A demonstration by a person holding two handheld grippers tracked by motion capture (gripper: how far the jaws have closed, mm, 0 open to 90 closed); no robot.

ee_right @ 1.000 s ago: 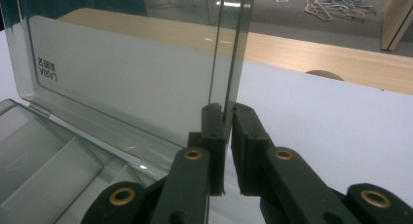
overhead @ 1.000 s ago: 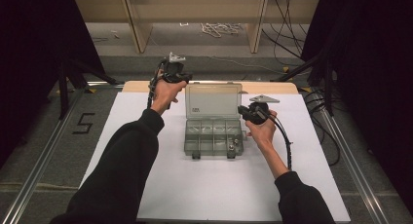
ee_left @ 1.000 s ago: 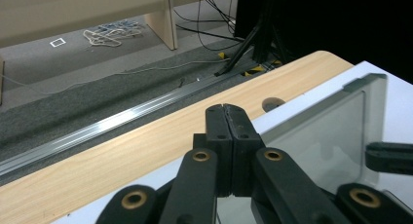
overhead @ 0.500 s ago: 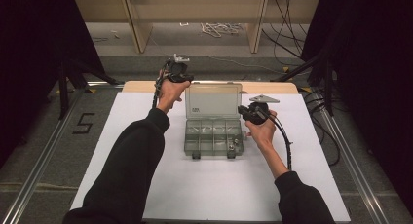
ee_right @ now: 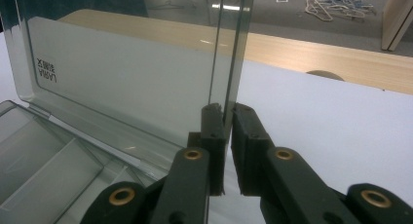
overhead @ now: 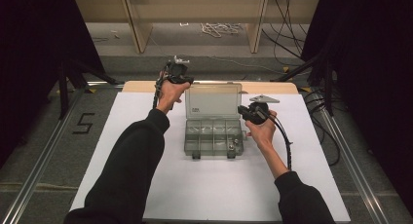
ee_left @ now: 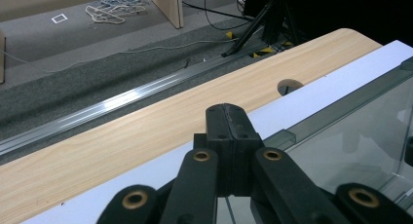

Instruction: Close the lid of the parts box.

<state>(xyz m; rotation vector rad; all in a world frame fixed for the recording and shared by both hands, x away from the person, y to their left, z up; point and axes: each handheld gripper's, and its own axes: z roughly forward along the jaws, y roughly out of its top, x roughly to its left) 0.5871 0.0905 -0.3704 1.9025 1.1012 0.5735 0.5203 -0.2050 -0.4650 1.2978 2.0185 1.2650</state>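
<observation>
A clear plastic compartment box (overhead: 213, 136) stands in the middle of the white sheet (overhead: 219, 190), its lid (overhead: 213, 102) raised upright. My right gripper (overhead: 242, 110) is shut on the lid's right edge. In the right gripper view the clear edge (ee_right: 229, 63) runs down between the pads of that gripper (ee_right: 225, 118). My left gripper (overhead: 185, 79) hovers at the lid's far left corner. In the left gripper view its jaws (ee_left: 227, 119) are pressed together with nothing between them, and the lid (ee_left: 350, 131) lies to their right. Small metal parts (overhead: 233, 147) sit in the box's front right compartment.
The table's wooden back edge (ee_left: 146, 131) has a round hole (ee_left: 289, 86). Beyond it, metal rails (ee_left: 112, 104) lie on the floor with cables and a tangle of cord (overhead: 219, 28). Dark stand legs (overhead: 297, 68) flank the table.
The left hand has shifted only slightly near the lid's far left corner. The right gripper and the lid stand as before.
</observation>
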